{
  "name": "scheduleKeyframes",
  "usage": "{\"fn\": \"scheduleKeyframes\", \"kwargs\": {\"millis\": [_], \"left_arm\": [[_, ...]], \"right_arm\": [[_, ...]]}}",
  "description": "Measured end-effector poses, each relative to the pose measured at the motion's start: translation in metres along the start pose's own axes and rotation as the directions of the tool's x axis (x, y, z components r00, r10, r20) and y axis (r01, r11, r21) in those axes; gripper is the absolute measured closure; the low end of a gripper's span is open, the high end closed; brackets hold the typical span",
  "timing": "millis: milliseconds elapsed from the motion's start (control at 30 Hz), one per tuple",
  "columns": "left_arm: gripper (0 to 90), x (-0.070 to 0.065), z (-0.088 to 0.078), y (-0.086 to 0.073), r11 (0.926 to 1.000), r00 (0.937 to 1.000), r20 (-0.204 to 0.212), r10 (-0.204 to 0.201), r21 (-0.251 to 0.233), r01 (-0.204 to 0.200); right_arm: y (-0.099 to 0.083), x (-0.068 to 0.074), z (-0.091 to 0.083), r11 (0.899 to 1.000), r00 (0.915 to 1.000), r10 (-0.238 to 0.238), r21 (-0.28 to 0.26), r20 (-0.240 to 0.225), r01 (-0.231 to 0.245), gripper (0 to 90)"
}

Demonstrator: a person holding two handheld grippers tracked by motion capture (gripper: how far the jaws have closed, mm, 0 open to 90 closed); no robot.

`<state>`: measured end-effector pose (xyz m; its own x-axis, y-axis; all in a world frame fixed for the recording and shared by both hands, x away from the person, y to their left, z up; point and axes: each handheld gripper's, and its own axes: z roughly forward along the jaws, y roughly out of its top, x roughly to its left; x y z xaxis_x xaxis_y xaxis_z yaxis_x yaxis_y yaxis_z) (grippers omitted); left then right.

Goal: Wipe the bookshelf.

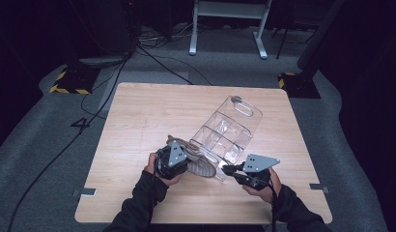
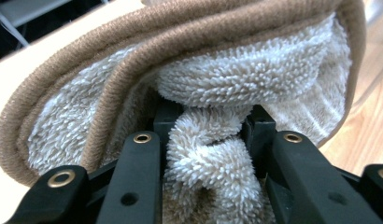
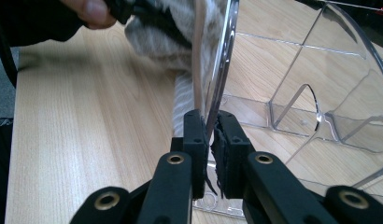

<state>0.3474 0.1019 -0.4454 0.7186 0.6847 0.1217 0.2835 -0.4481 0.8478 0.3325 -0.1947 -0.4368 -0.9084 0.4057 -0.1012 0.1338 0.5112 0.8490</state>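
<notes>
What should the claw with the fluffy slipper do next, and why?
Probably ease the slipper a little further into the clear box's open near end. The left claw is shut on its fluffy lining, the slipper sits right at that opening, and the right claw pinches the box's wall to steady it.

Wooden table (image 1: 138,116) bearing clear organizer (image 1: 230,130), perhaps slipper (image 1: 201,166).

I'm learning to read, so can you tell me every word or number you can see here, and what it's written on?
"4" – a big dark number on the grey floor, left of the wooden table.
No words or numbers can be read on the clear plastic organizer, the fluffy towel, or either gripper.
The yellow-and-black stripes on the floor stands are a warning pattern, not writing.
</notes>
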Motion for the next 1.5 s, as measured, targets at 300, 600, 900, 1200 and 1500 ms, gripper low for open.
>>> {"fn": "scheduleKeyframes", "kwargs": {"millis": [300, 600, 900, 1200, 1500], "left_arm": [[66.5, -0.011, -0.009, 0.019, 0.9933, 0.9995, 0.028, -0.016, -0.114, 0.019], [66.4, -0.058, -0.003, 0.028, 0.9875, 0.9852, 0.132, 0.11, -0.127, -0.093], [66.3, -0.069, 0.028, 0.001, 0.9877, 0.9731, 0.174, 0.151, 0.013, -0.156], [66.5, -0.056, 0.042, -0.017, 0.9744, 0.9705, 0.166, 0.175, 0.112, -0.195], [66.1, -0.015, 0.035, -0.022, 0.9808, 0.9963, 0.045, 0.073, 0.178, -0.079]], "right_arm": [[-0.001, -0.002, 0.001, 1.0, 0.9999, 0.01, -0.002, -0.004, -0.01, 84.1], [0.0, 0.0, 0.002, 1.0, 0.9999, 0.011, 0.001, 0.001, -0.011, 84.0], [-0.001, 0.0, 0.001, 1.0, 1.0, 0.004, 0.004, 0.009, -0.004, 84.1], [-0.001, 0.001, 0.001, 1.0, 0.9999, 0.005, 0.004, 0.01, -0.005, 84.1], [-0.002, 0.001, 0.001, 1.0, 1.0, 0.006, 0.004, 0.005, -0.006, 84.1]]}}
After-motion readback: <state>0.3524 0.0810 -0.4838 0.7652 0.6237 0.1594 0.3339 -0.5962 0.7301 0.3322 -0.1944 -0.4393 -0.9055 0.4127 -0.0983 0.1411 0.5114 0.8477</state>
